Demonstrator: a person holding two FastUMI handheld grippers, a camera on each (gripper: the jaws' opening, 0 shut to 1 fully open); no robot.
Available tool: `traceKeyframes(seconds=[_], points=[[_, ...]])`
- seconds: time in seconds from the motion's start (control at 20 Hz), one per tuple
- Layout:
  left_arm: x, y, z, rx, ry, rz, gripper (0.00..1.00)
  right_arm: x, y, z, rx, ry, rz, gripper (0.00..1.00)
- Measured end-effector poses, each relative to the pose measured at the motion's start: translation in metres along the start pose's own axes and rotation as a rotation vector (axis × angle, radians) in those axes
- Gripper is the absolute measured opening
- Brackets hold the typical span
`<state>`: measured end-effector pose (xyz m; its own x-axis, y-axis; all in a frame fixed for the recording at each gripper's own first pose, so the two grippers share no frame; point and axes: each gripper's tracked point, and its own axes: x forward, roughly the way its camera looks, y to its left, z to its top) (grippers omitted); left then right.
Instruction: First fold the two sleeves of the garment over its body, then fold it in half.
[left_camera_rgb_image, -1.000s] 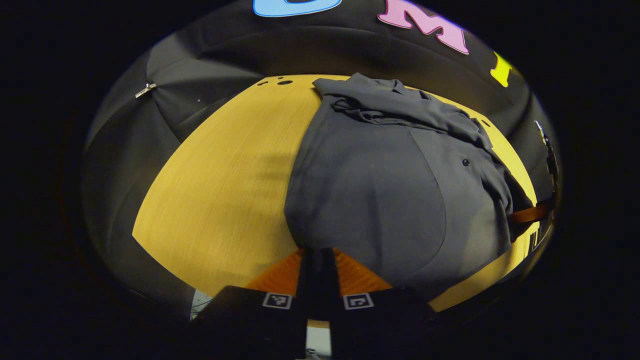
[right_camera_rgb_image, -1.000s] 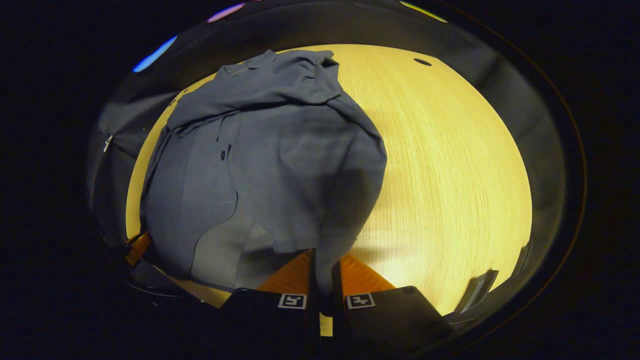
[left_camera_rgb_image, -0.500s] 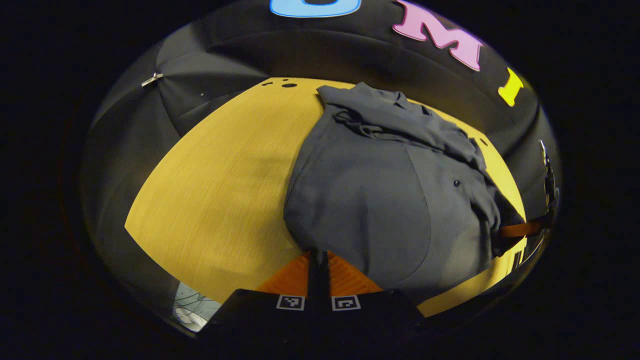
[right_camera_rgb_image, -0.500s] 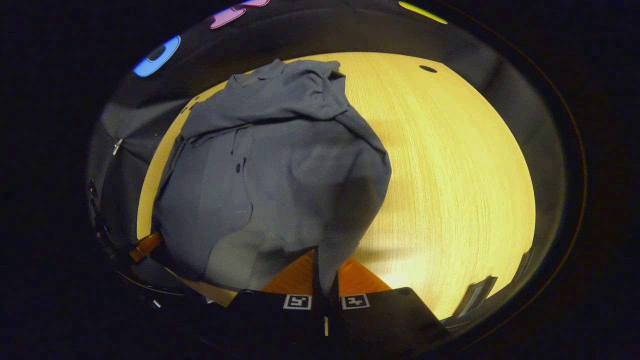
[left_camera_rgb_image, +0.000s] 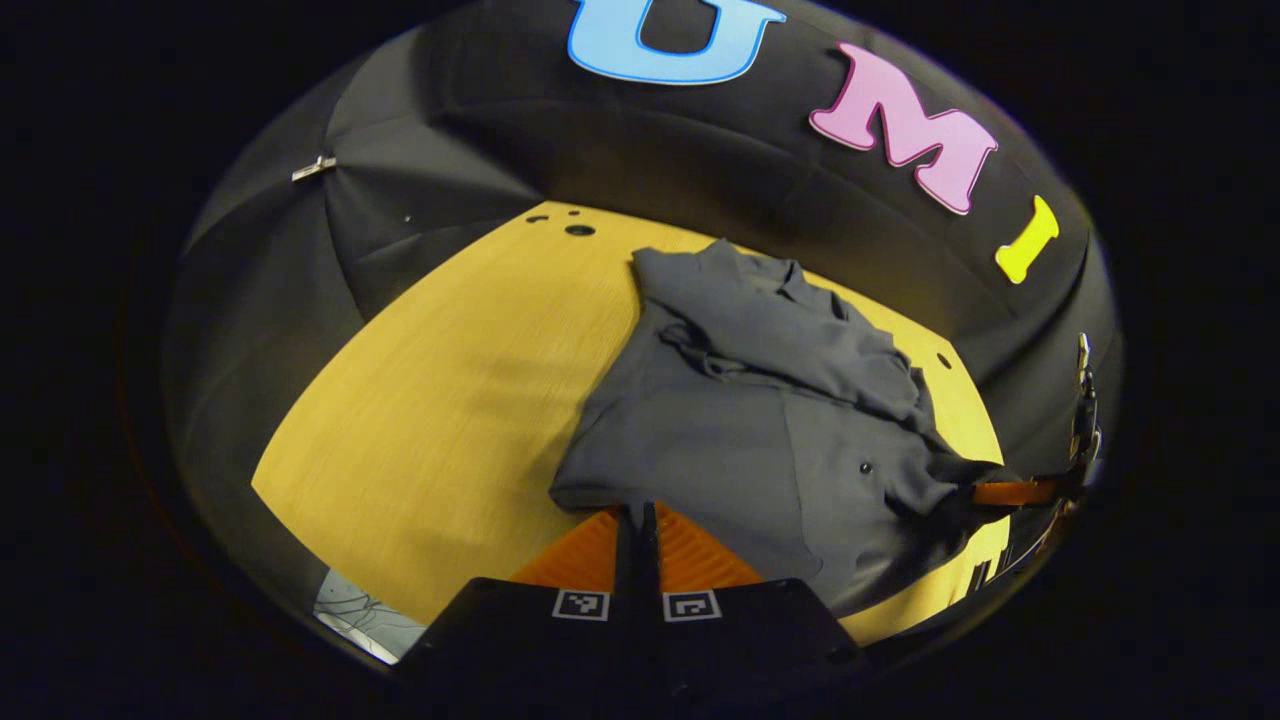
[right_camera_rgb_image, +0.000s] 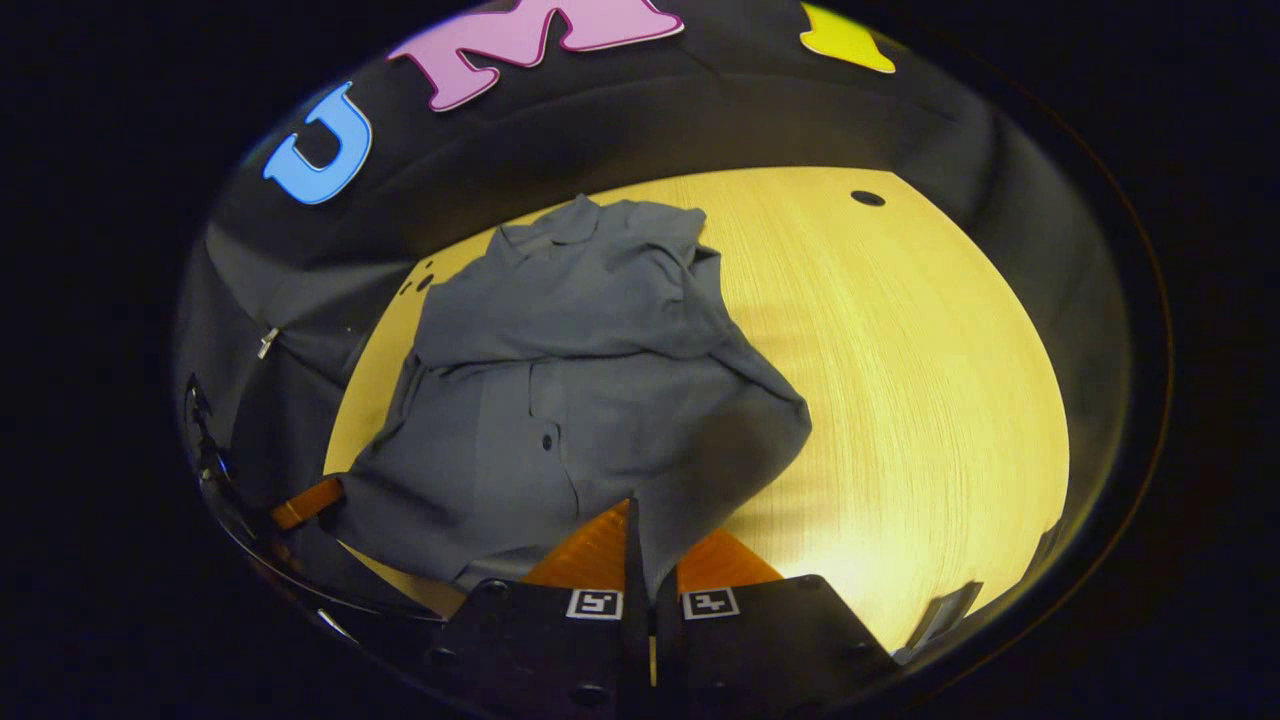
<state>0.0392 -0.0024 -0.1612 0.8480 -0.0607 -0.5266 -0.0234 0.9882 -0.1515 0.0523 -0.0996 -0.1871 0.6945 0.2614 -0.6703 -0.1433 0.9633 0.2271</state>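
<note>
A dark grey button-up garment (left_camera_rgb_image: 760, 430) lies on the yellow wooden table (left_camera_rgb_image: 430, 400), collar at the far end, both sleeves bunched across its upper body. My left gripper (left_camera_rgb_image: 637, 520) is shut on one corner of the hem, held above the table. In the right gripper view my right gripper (right_camera_rgb_image: 648, 530) is shut on the other hem corner of the garment (right_camera_rgb_image: 580, 400). The hem hangs lifted between the two. The right gripper (left_camera_rgb_image: 1010, 492) appears at the far right edge, and the left gripper (right_camera_rgb_image: 305, 503) at the lower left.
Small dark holes mark the table (right_camera_rgb_image: 900, 350) near its far edge (left_camera_rgb_image: 579, 230) and at another hole (right_camera_rgb_image: 867, 198). Black cloth wall rises behind the table. A metal clip (left_camera_rgb_image: 313, 168) pins the cloth at the left. A patch of floor (left_camera_rgb_image: 360, 625) lies beyond the near table edge.
Both grippers have risen and tilted with the hem in their hold. The lower part of the garment has come off the table and looks shorter and more bunched.
</note>
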Motion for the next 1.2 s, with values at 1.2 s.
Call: traceKeyframes(seconds=[1.2], points=[[0.121,-0.050,0.256,0.046,-0.298,-0.095,0.05,0.084,0.028,0.253,-0.042,-0.301,0.033,0.07]])
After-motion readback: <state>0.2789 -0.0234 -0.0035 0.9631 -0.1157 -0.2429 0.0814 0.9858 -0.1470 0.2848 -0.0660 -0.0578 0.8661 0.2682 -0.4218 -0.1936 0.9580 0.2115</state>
